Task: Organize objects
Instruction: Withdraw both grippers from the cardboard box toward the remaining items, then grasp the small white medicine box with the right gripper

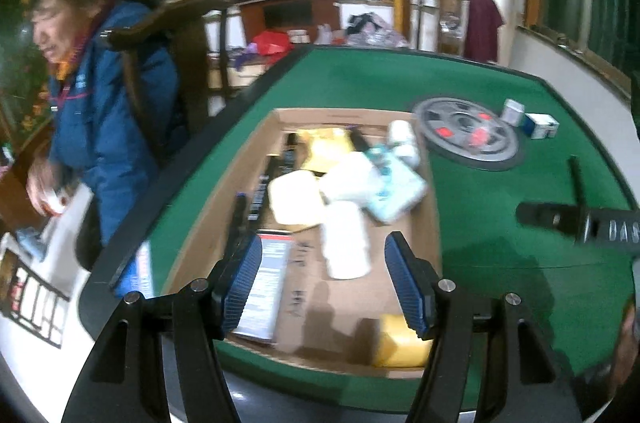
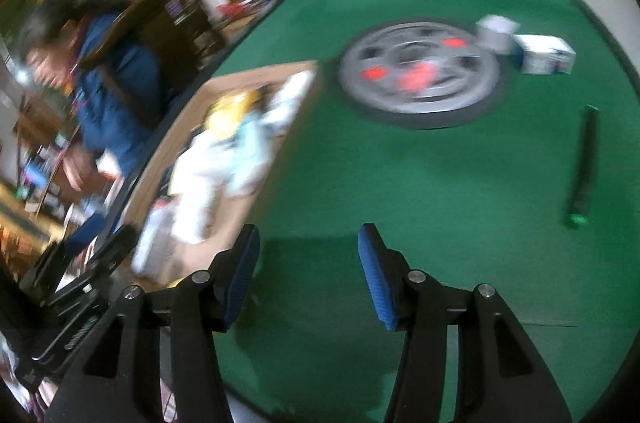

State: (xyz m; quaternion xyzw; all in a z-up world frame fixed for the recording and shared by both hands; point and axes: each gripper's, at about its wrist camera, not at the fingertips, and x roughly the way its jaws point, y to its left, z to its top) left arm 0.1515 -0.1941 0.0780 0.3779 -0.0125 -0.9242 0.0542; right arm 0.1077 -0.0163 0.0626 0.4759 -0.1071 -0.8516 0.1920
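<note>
Jaws on my left gripper point(image 1: 324, 281) stand wide apart with nothing between the blue pads point(image 1: 406, 287); they hang over the near part of the cardboard box point(image 1: 240, 159) and touch nothing that I can see. Just ahead of them, inside the box, a white bottle point(image 1: 346, 243) lies on its side. Beyond it sit a white squarish container point(image 1: 296, 197), a pale teal packet point(image 1: 394, 191), a yellow pouch point(image 1: 326, 147) and another white bottle point(image 1: 402, 139) against the far right wall. A printed flat pack point(image 1: 266, 287) lies by the left pad, and a yellow block point(image 1: 402, 345) sits in the near right corner.

My right gripper point(image 2: 308, 275) is likewise spread open and empty, hovering over bare green felt of the table point(image 2: 440, 183), just right of the box's side wall. That view is blurred, so I cannot tell how close the left pad is to the cardboard.

Out on the felt, well clear of both grippers, lie a dark slim stick point(image 2: 584, 163), a white-and-blue carton point(image 2: 546, 57) and a small white box point(image 2: 496, 31) beside the round grey centre disc point(image 2: 418, 71). At the left table edge a person in a blue jacket point(image 1: 104, 127) sits.
</note>
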